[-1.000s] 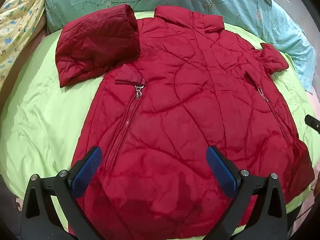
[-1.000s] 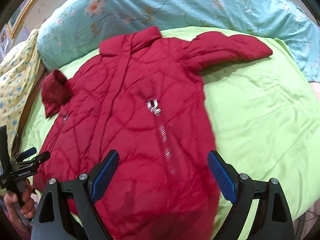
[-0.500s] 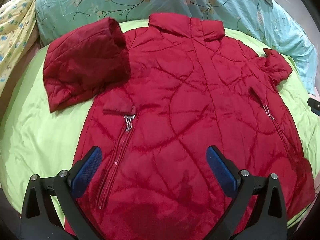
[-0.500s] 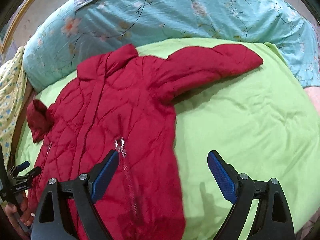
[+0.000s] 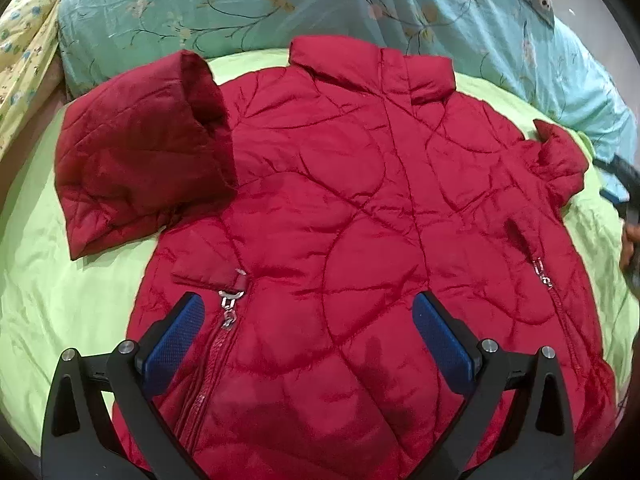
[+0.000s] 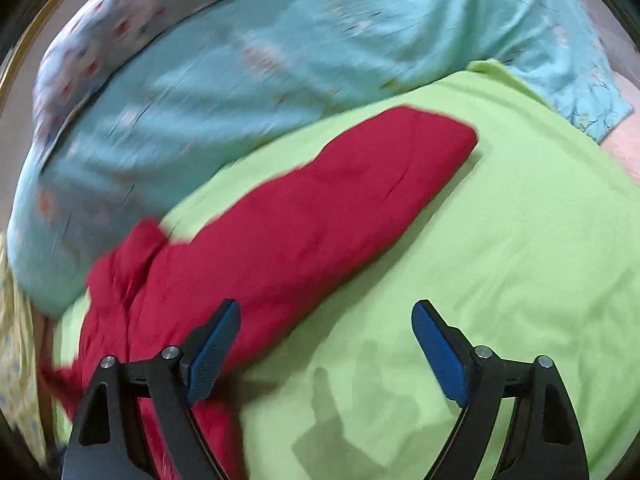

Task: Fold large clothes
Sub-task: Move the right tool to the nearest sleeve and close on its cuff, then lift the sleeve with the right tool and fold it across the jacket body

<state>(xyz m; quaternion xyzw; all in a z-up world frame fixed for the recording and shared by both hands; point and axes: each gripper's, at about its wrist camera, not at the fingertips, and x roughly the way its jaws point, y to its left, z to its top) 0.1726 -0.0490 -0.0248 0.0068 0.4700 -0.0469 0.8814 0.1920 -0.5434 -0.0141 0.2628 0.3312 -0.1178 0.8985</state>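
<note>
A red quilted jacket lies flat, front up, on a green sheet, collar toward the pillows. Its left sleeve is folded in beside the body. My left gripper hovers open over the lower front, near a pocket zipper pull, with nothing between its fingers. In the blurred right wrist view the other sleeve stretches out straight across the sheet. My right gripper is open above the sheet beside that sleeve; its jaws are closing and nothing is between them.
A teal floral quilt lies along the head of the bed. A yellow patterned cloth hangs at the far left. The other gripper and a hand show at the right edge of the left wrist view.
The right gripper swung right, off the jacket's body to the outstretched sleeve and bare sheet, and its jaws narrowed a little. The left gripper moved forward up the jacket, to the pocket zipper pull.
</note>
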